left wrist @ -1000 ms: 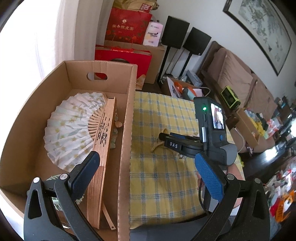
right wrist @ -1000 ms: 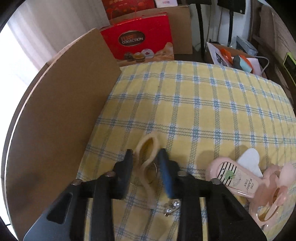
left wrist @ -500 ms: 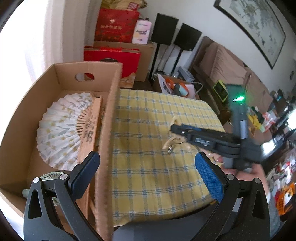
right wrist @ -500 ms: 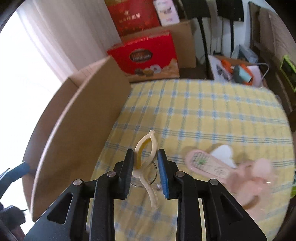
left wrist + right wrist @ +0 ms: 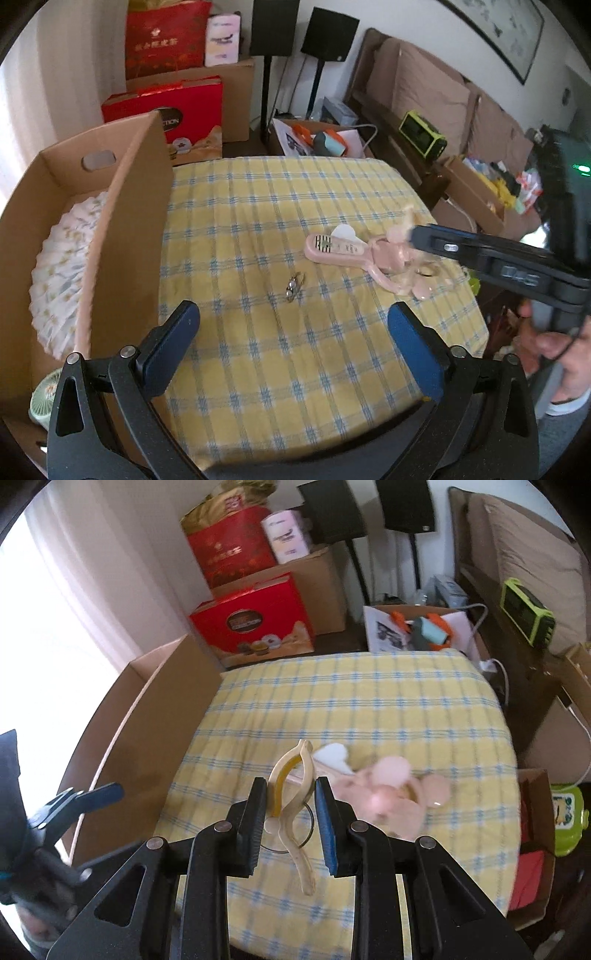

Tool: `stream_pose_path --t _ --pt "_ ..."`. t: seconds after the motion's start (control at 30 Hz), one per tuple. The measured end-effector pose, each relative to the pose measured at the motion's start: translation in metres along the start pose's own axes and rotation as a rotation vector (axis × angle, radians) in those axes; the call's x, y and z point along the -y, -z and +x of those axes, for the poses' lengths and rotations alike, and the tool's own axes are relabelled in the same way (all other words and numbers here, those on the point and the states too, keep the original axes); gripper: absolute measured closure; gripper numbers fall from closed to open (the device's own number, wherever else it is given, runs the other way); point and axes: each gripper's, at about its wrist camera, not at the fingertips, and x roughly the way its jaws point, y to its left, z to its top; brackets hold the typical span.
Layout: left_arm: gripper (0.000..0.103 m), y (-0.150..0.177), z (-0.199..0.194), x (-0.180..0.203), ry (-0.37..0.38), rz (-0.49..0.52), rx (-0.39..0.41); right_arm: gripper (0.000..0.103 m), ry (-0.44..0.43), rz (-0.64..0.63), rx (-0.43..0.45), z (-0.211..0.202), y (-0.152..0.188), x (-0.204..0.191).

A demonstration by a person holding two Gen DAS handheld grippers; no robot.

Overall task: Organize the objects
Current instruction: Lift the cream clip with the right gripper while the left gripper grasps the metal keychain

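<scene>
Over the checked cloth (image 5: 388, 709) we hold the right gripper (image 5: 290, 823) clamped on a cream clip (image 5: 291, 812), which hangs clear of the cloth with a thin ring under it. Our left gripper (image 5: 291, 343) sits over the near edge of the cloth, jaws wide but just starting to close, nothing between them. Left of the cloth stands the cardboard box (image 5: 122, 229), its wall touching the cloth's edge; inside the box we see a folded paper fan (image 5: 62, 266) and a green mini fan (image 5: 44, 395) in the near corner. On the cloth, right of centre, lies a pink handheld fan (image 5: 354, 254) with a white heart-shaped piece (image 5: 343, 232) just behind it. Near the middle of the cloth sits a small metal clasp (image 5: 293, 288), apart from the pink fan. From the left view the right gripper is above the pink fan's far end, blurred.
</scene>
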Motion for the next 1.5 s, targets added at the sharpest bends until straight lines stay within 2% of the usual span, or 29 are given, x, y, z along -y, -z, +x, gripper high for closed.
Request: stream_pose_path --t 0.17,0.27,0.33,0.43,0.67,0.77,0.87,0.9,0.93,1.0,1.2,1.5 --pt "0.022 -0.006 0.026 0.007 0.004 0.032 -0.048 0.077 -0.006 0.039 0.038 -0.026 0.004 0.019" --pt "0.036 -0.008 0.049 0.010 0.022 0.053 -0.098 0.077 -0.010 0.056 0.051 -0.037 0.007 0.028" --pt "0.050 -0.009 0.064 0.010 0.021 0.058 -0.128 0.077 -0.011 0.059 0.052 -0.041 0.008 0.032" --pt "0.055 -0.011 0.085 0.008 0.036 0.052 -0.167 0.077 -0.014 0.065 0.048 -0.041 0.012 0.035" --pt "0.060 -0.013 0.111 0.007 0.032 0.053 -0.202 0.077 -0.035 0.093 0.035 -0.038 0.019 0.046" --pt "0.066 -0.010 0.116 0.006 0.021 0.064 -0.206 0.077 -0.034 0.092 0.034 -0.038 0.021 0.047" --pt "0.076 -0.008 0.116 0.007 -0.009 0.081 -0.195 0.077 -0.035 0.090 0.033 -0.038 0.021 0.047" --pt "0.088 -0.008 0.117 0.007 -0.015 0.083 -0.194 0.077 -0.035 0.090 0.032 -0.037 0.021 0.046" --pt "0.094 -0.008 0.117 0.006 -0.022 0.081 -0.195 0.077 -0.036 0.091 0.030 -0.036 0.021 0.046" --pt "0.095 -0.009 0.117 0.003 -0.034 0.067 -0.198 0.077 -0.037 0.092 0.028 -0.035 0.021 0.045" --pt "0.095 -0.011 0.105 0.001 0.003 0.043 -0.193 0.077 -0.045 0.082 0.020 -0.033 0.021 0.038" --pt "0.095 -0.018 0.040 0.007 0.080 0.037 -0.101 0.077 -0.069 0.024 0.014 -0.032 0.017 0.012"
